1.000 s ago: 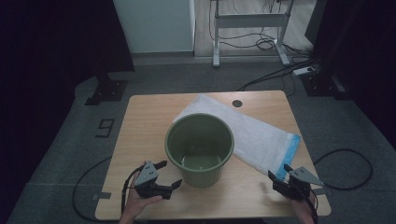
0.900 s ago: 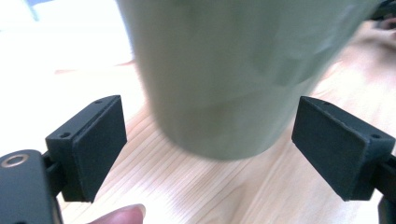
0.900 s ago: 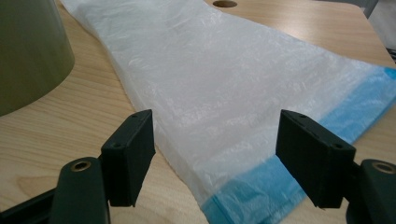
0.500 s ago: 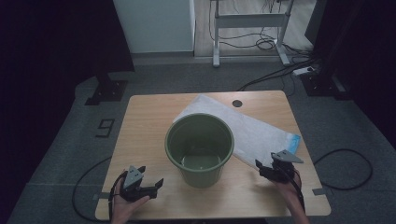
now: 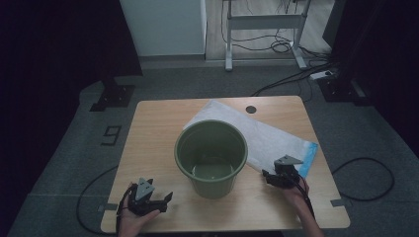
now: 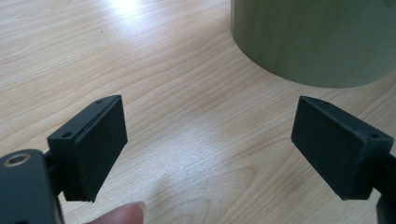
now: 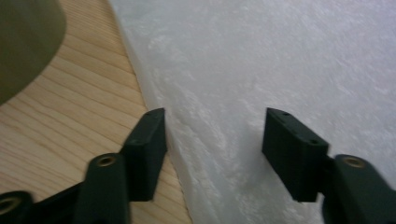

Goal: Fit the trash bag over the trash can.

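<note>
While my right gripper (image 5: 271, 176), jaws just narrowing yet gripping nothing, straddles the white bag's (image 5: 276, 140) edge at the green bucket's (image 5: 211, 158) four o'clock, lining remains undone; my left gripper (image 5: 165, 199) waits spread.

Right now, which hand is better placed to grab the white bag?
Probably the right. The right gripper sits at the white bag's edge; its jaws, just closing, straddle it without pinching. The left gripper hangs open over bare table beside the green bucket.
</note>
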A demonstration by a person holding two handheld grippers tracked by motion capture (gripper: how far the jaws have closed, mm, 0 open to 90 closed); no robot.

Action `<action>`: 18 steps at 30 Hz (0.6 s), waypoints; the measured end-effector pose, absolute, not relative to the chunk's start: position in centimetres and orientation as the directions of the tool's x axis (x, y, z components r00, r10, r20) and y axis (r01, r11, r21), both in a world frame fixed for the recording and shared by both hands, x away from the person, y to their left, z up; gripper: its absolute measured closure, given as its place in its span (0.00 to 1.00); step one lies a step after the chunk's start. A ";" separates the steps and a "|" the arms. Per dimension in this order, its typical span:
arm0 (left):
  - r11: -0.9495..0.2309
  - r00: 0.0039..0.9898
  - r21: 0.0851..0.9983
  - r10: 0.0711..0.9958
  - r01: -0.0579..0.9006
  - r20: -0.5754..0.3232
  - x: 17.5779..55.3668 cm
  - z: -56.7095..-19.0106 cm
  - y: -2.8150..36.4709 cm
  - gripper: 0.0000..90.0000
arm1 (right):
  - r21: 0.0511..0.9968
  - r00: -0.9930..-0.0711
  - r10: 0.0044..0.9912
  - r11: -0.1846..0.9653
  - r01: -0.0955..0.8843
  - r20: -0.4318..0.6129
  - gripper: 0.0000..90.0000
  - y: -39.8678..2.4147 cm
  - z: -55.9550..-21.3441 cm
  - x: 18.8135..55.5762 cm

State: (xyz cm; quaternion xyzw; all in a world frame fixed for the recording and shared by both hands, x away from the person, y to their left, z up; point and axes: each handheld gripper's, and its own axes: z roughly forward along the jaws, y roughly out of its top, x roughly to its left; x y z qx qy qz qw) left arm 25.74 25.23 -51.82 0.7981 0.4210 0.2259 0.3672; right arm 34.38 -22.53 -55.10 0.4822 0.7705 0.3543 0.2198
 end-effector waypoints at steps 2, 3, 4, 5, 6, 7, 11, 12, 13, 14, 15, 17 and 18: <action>-0.374 0.543 0.777 0.838 0.506 0.051 25.8 -51.8 25.3 0.11 | 0.760 -0.428 0.904 0.275 0.589 0.004 0.51 -22.7 -55.2 34.4; -0.373 0.542 0.778 0.839 0.506 0.049 25.8 -51.8 25.3 0.11 | 0.765 -0.420 0.907 0.268 0.585 0.003 0.59 -22.9 -55.3 34.3; -0.369 0.540 0.779 0.841 0.507 0.046 25.8 -51.8 25.4 0.11 | 0.767 -0.417 0.909 0.267 0.584 0.001 0.65 -23.1 -55.2 34.3; -0.365 0.537 0.779 0.842 0.510 0.044 25.8 -51.8 25.5 0.11 | 0.767 -0.412 0.911 0.263 0.586 0.002 0.71 -23.4 -55.2 34.2; -0.363 0.535 0.779 0.844 0.512 0.042 25.8 -51.8 25.6 0.11 | 0.767 -0.407 0.913 0.258 0.587 0.005 0.77 -23.6 -55.2 34.2; -0.361 0.533 0.778 0.845 0.514 0.040 25.8 -51.8 25.7 0.11 | 0.766 -0.404 0.915 0.254 0.591 0.008 0.82 -24.0 -55.2 34.1; -0.352 0.518 0.778 0.855 0.520 0.040 25.7 -51.7 26.1 0.11 | 0.753 -0.409 0.912 0.258 0.606 0.016 0.92 -25.0 -55.0 33.4; -0.344 0.513 0.781 0.858 0.522 0.034 25.6 -51.7 26.2 0.11 | 0.749 -0.405 0.914 0.260 0.609 0.011 0.93 -25.2 -54.9 33.0; -0.334 0.509 0.784 0.860 0.524 0.027 25.6 -51.6 26.4 0.11 | 0.749 -0.401 0.916 0.257 0.610 0.012 0.93 -25.5 -54.9 32.5; -0.315 0.504 0.788 0.864 0.529 0.007 25.7 -51.6 26.8 0.12 | 0.754 -0.395 0.918 0.231 0.615 0.041 0.93 -26.3 -55.0 31.3; -0.315 0.504 0.788 0.864 0.529 0.007 25.7 -51.6 26.8 0.12 | 0.754 -0.395 0.918 0.231 0.615 0.041 0.93 -26.3 -55.0 31.3; -0.307 0.501 0.788 0.866 0.533 -0.002 25.8 -51.7 27.0 0.12 | 0.751 -0.376 0.924 0.204 0.629 0.065 0.93 -27.2 -55.0 29.8; -0.306 0.499 0.788 0.866 0.534 -0.002 25.8 -51.7 27.0 0.12 | 0.750 -0.365 0.928 0.192 0.633 0.071 0.93 -27.7 -55.0 29.2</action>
